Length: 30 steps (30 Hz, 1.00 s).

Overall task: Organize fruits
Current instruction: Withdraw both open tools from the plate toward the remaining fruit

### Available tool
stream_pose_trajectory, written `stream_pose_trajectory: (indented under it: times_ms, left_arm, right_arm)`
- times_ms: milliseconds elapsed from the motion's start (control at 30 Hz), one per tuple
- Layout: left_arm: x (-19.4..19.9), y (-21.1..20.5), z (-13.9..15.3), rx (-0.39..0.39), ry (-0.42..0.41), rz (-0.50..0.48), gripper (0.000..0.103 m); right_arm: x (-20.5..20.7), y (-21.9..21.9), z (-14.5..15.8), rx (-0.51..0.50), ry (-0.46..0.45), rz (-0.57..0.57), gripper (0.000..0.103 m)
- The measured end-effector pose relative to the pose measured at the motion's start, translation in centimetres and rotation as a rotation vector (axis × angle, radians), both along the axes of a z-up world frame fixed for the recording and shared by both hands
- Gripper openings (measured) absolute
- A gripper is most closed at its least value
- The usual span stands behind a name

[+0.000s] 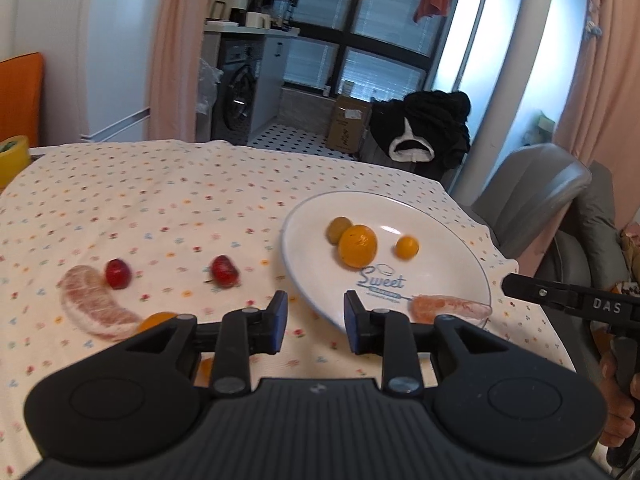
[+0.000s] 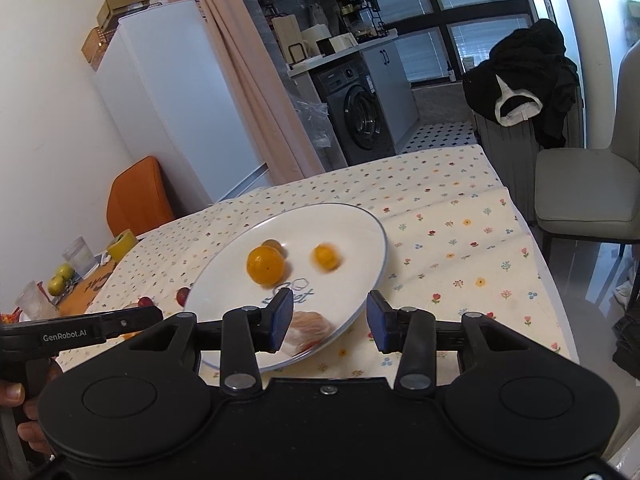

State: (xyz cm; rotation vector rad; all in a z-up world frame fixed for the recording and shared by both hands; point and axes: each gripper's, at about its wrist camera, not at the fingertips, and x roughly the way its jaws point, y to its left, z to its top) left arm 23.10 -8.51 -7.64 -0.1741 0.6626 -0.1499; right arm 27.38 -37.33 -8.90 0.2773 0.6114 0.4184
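The desk is covered with a cream cloth printed with small flowers. On the cloth lies a white plate with a thin blue rim, on the right half of the desk. Left of the plate two strawberries lie apart from each other. Just beside the left one rests a curved pomelo segment. A small orange fruit lies at the end of this segment, partly hidden.
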Motion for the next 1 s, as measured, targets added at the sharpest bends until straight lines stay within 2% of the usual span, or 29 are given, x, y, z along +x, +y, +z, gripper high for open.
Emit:
stream_pose_trajectory:
  times_ms: [100,300,600,667,867,1000]
  left_arm:
    - [-1.1,1.2,0.3,-0.005,-0.012,0.030,0.033]
    - [-3.3,3.6,1.0,-0.011,-0.040,0.091,0.048]
    - [-6.4,7.1,1.6,-0.014,-0.054,0.183,0.069]
    - [-7.0,7.7,1.8,-0.011,-0.059,0.197,0.074]
    - [-8.5,8.9,2.5,-0.001,-0.075,0.227,0.079]
    - [-9.4,9.7,2.8,0.008,-0.077,0.244,0.079]
  right_arm:
    - [-0.5,0.3,0.3,-0.005,-0.008,0.001,0.042]
    - [-1.7,1.4,0.8,-0.014,-0.020,0.014,0.043]
    - [-3.3,3.2,1.3,-0.021,-0.026,0.034,0.053]
    - [-3.6,3.4,1.4,-0.022,-0.026,0.034,0.059]
    - [-4.6,4.4,1.8,-0.029,-0.034,0.048,0.072]
    - [-5.1,5.1,2.0,-0.037,-0.037,0.063,0.076]
